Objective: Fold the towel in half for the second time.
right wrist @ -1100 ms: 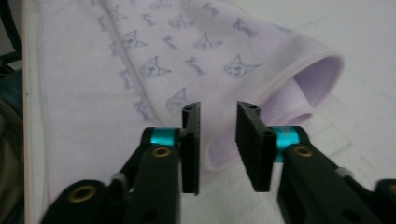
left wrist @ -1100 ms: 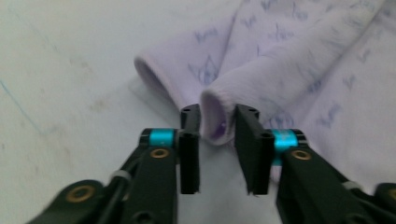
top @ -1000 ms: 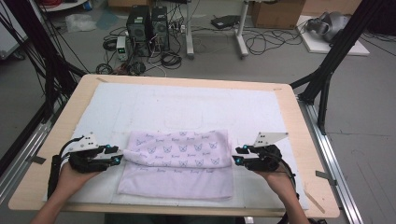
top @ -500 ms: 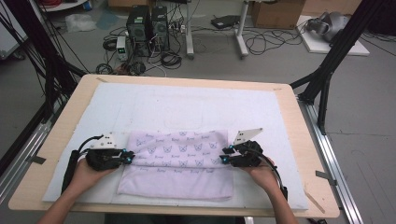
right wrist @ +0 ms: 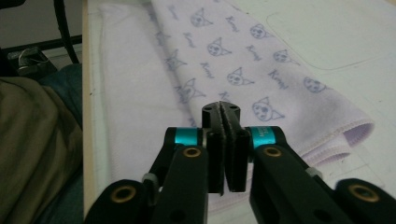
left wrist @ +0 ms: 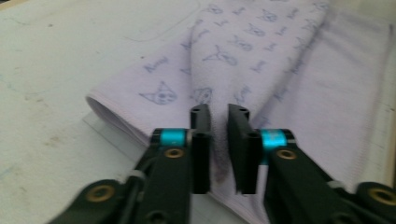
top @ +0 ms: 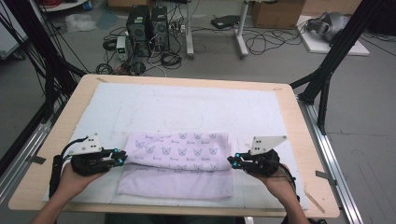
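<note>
I'm partway through folding the towel (top: 180,161), which lies on the white mat (top: 187,105) near the front edge of the surface (top: 303,140). Its patterned layer is already turned over, leaving a plain strip (top: 175,184) bare along the towel's near side.

My left hand-held gripper (top: 122,158) is at the towel's left end. In the left gripper view a ridge of cloth (left wrist: 219,140) stands between the jaws, which have just been easing apart; whether the pads still press it I cannot tell, since a sliver of gap shows beside the cloth.

My right hand-held gripper (top: 232,162) is at the towel's right end. In the right gripper view its jaws have just been closing and now sit pressed together with a thin edge of cloth (right wrist: 223,109) pinched between the tips.

I judge the step in hand to be taking hold of both ends of the folded layer for the next fold. The next move calls for a firm pinch on the left first, then lifting both ends of the towel evenly and carrying them together, so the layer stays taut and lands square. If the left end slips, the fold will skew.
</note>
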